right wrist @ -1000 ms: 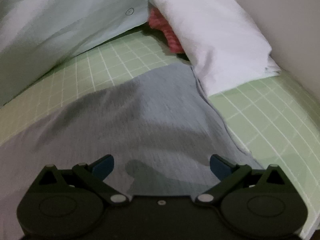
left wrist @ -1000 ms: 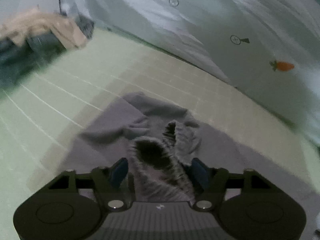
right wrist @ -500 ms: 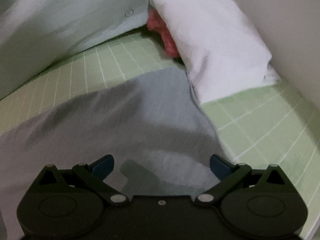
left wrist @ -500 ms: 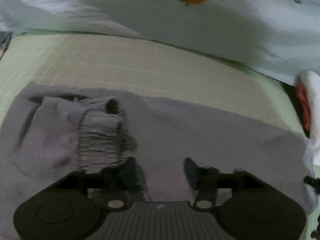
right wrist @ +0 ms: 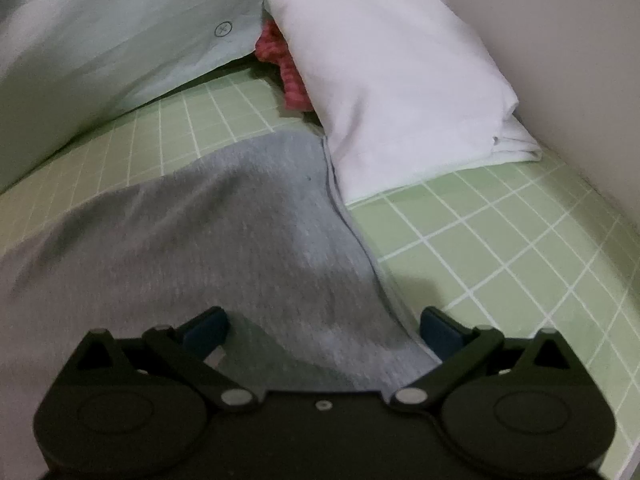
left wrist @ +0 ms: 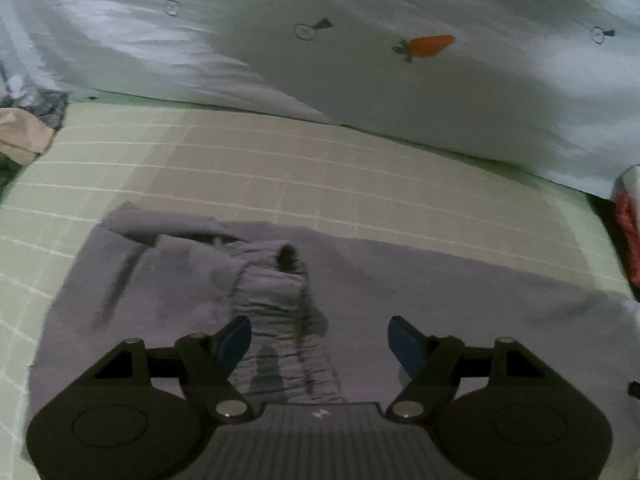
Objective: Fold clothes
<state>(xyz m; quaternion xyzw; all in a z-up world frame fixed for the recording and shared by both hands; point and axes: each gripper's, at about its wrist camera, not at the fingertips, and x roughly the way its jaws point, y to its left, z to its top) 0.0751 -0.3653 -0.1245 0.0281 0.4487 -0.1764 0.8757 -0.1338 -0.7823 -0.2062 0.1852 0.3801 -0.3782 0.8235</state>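
A grey garment [left wrist: 420, 300] lies spread on the green checked bed sheet [left wrist: 280, 168]. Its ribbed cuff or waistband [left wrist: 276, 308] is bunched at the left. My left gripper [left wrist: 320, 340] is open and empty, hovering just above the garment near that ribbed part. In the right wrist view the same grey garment [right wrist: 224, 232] reaches a hemmed edge [right wrist: 360, 248]. My right gripper [right wrist: 324, 328] is open, low over the cloth beside that edge, with nothing between its jaws.
A pale duvet with a carrot print [left wrist: 424, 46] lies along the far side. A folded white cloth [right wrist: 392, 80] sits on a red knitted item [right wrist: 288, 76] by the wall [right wrist: 560, 60]. A pile of clothes [left wrist: 24, 136] is at the far left.
My left gripper has let go of the ribbed part, swung right and opened wider. The right gripper has shifted slightly toward the garment's right hem.
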